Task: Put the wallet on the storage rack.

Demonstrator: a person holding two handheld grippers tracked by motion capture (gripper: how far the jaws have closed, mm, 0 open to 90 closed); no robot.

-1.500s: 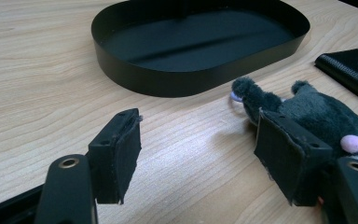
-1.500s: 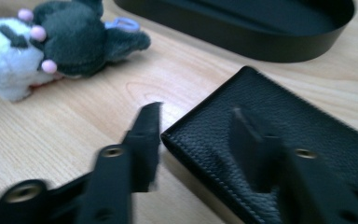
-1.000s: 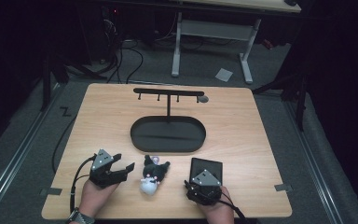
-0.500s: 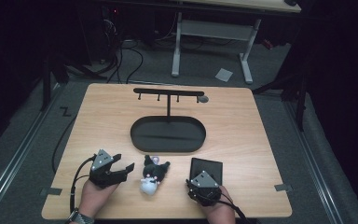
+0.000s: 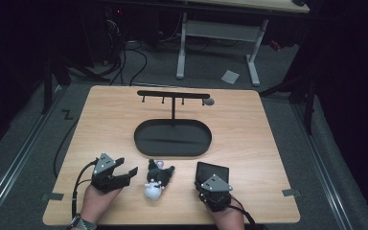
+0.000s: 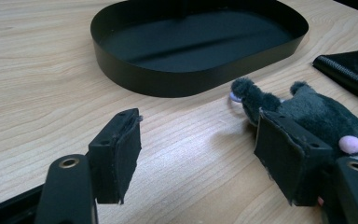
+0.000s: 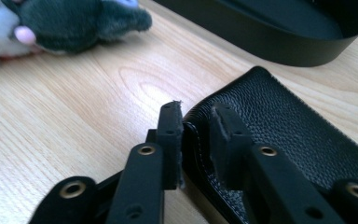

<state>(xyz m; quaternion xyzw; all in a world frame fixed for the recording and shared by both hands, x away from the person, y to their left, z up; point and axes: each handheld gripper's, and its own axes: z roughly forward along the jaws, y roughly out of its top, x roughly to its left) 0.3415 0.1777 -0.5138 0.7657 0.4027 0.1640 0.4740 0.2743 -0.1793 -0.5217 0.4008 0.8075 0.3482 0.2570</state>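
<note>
The right tool [image 7: 196,122] has just been closing and now pinches the black leather wallet's [image 7: 289,140] edge. The left tool [image 6: 198,154] hangs open beside the plush toy [image 6: 307,114], unmoved.

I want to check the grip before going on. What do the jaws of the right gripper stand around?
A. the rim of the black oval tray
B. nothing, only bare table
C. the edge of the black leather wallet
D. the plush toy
C: in the right gripper view the right gripper has its jaws on either side of the near edge of the black leather wallet, and they have just been closing on it.
</note>
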